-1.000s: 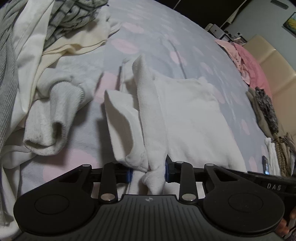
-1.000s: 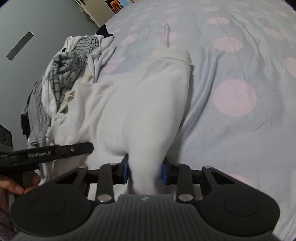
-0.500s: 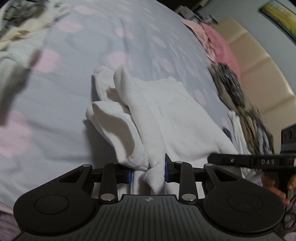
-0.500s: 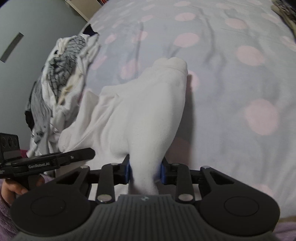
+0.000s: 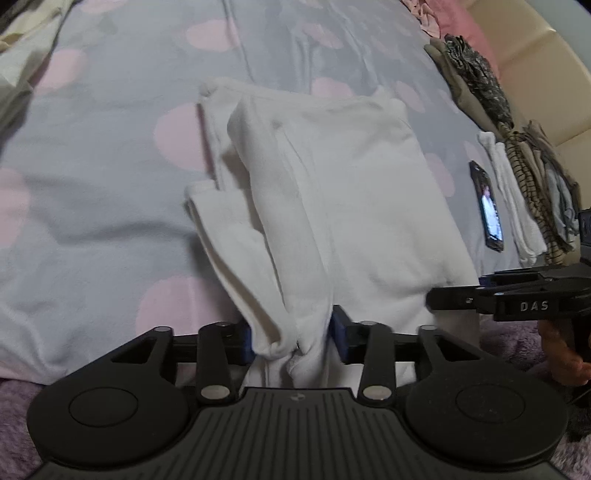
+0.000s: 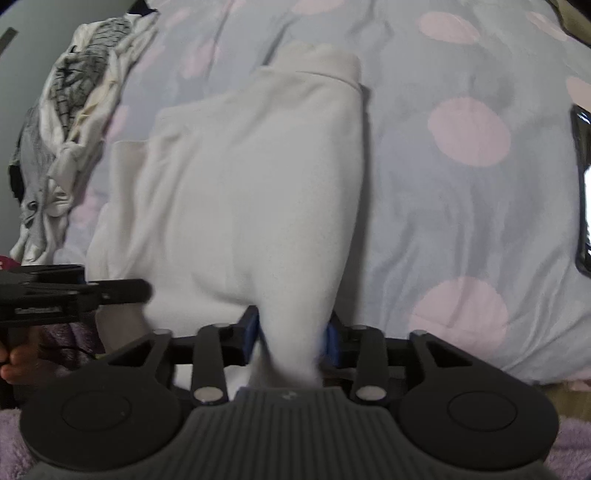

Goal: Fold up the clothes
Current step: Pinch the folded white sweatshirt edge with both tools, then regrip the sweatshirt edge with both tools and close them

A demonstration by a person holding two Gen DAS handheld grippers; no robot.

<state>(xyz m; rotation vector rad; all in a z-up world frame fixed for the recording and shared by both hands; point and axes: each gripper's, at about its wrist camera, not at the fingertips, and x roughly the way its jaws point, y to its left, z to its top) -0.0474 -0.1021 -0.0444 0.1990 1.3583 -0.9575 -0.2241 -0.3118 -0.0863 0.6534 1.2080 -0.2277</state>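
A white garment [image 5: 343, 192] lies half-folded on the grey bedspread with pink dots [image 5: 92, 206]. My left gripper [image 5: 293, 341] is shut on its bunched near-left edge, with a sleeve fold hanging beside it. My right gripper [image 6: 291, 334] is shut on the near-right edge of the same white garment [image 6: 251, 177], whose cuffed end points away from me. Each gripper shows in the other's view: the right gripper [image 5: 517, 299] at the right edge, the left gripper [image 6: 70, 291] at the left edge.
A pile of unfolded clothes [image 6: 70, 110] lies at the far left of the bed. Folded clothes [image 5: 528, 184] line the right side by a beige headboard [image 5: 546, 62]. A lit phone [image 5: 489, 210] lies near them. Pink clothing [image 5: 454, 18] sits farther back.
Both grippers have carried the white garment to the right across the bed, away from the unfolded pile and toward the folded stack and phone. Both stayed shut on it.
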